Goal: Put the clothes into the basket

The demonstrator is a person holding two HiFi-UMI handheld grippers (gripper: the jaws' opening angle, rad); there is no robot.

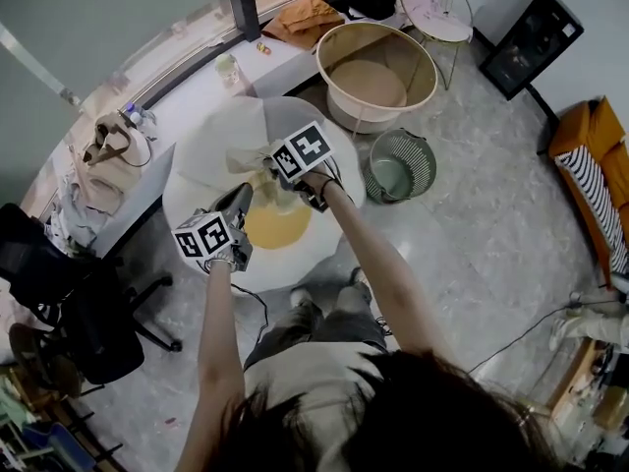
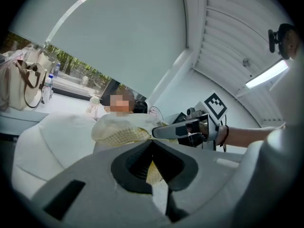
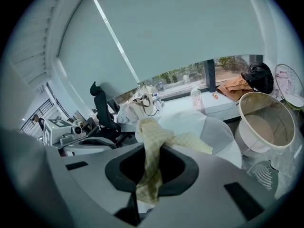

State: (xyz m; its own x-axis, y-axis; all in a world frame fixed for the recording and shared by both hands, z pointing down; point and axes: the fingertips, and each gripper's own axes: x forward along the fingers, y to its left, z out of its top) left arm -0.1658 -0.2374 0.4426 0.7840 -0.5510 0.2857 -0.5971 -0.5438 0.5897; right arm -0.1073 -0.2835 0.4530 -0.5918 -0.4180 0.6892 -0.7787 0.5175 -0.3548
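A yellow checked garment (image 3: pixel 151 141) is clamped by both the left gripper (image 2: pixel 154 165) and the right gripper (image 3: pixel 148 170) and held above the round table (image 1: pixel 206 155). The basket (image 1: pixel 339 52) stands beyond it, apart, with its bare bottom showing. A wire bin (image 1: pixel 401 165) stands beside the basket.

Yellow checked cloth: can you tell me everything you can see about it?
The pale yellow checked cloth looks thin and soft, a woven fabric with small squares. It is bunched and creased, not folded. The right gripper pinches one part between its fingers and the left gripper pinches another, so it stretches between them above the white round table. I cannot tell whether any of it touches the table.
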